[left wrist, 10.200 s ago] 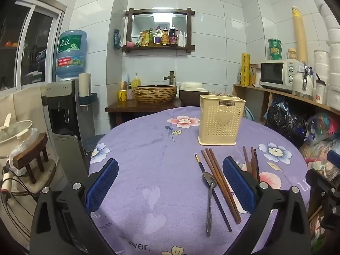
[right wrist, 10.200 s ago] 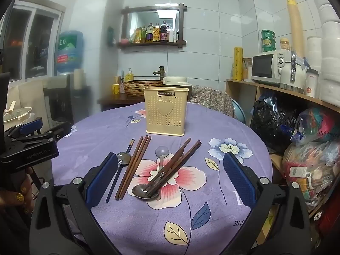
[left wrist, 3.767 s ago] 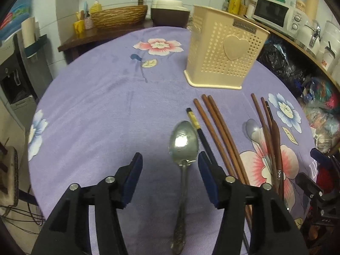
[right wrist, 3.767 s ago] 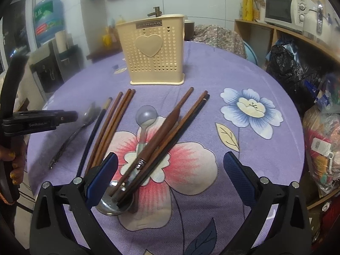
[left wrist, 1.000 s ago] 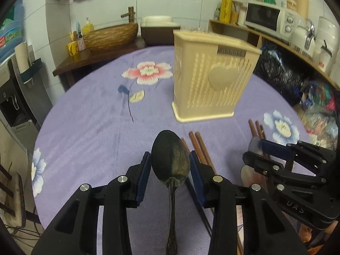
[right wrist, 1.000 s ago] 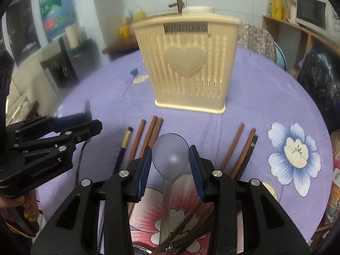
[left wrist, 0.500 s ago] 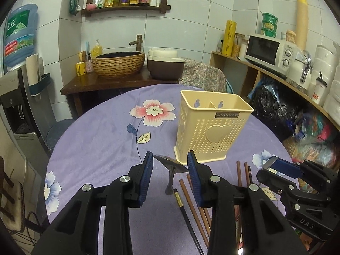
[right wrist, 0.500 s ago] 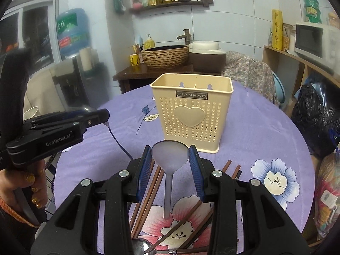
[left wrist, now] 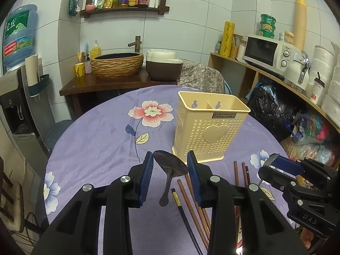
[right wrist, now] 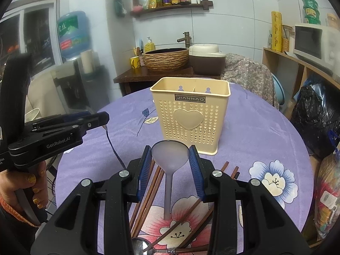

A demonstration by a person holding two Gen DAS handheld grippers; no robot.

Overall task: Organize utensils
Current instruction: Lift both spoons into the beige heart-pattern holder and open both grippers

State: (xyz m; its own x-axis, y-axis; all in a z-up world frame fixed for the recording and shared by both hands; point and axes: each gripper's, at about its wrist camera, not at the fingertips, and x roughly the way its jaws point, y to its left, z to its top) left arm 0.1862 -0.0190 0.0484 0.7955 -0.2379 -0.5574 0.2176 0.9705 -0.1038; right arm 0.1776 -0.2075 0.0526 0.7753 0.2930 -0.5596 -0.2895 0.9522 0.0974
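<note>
My left gripper (left wrist: 170,165) is shut on a metal spoon (left wrist: 170,165), bowl tilted between the blue pads, handle hanging down above the table. My right gripper (right wrist: 170,155) is shut on a translucent plastic spoon (right wrist: 170,155), bowl up, handle hanging down. The cream perforated utensil holder (left wrist: 209,129) stands upright just beyond both grippers; it also shows in the right wrist view (right wrist: 190,114). Brown chopsticks (left wrist: 191,197) and a black chopstick (left wrist: 184,212) lie on the purple floral tablecloth (left wrist: 102,140). More chopsticks (right wrist: 148,193) and another metal spoon (right wrist: 140,246) lie below the right gripper.
The right gripper shows at the right edge of the left wrist view (left wrist: 297,180); the left gripper shows at the left of the right wrist view (right wrist: 59,131). A wooden side table with a woven basin (left wrist: 118,64) stands behind the round table. Shelves with a microwave (left wrist: 267,54) stand at the right.
Both grippers have risen a little and pulled back, each still holding its spoon. The holder sits lower and farther in both views.
</note>
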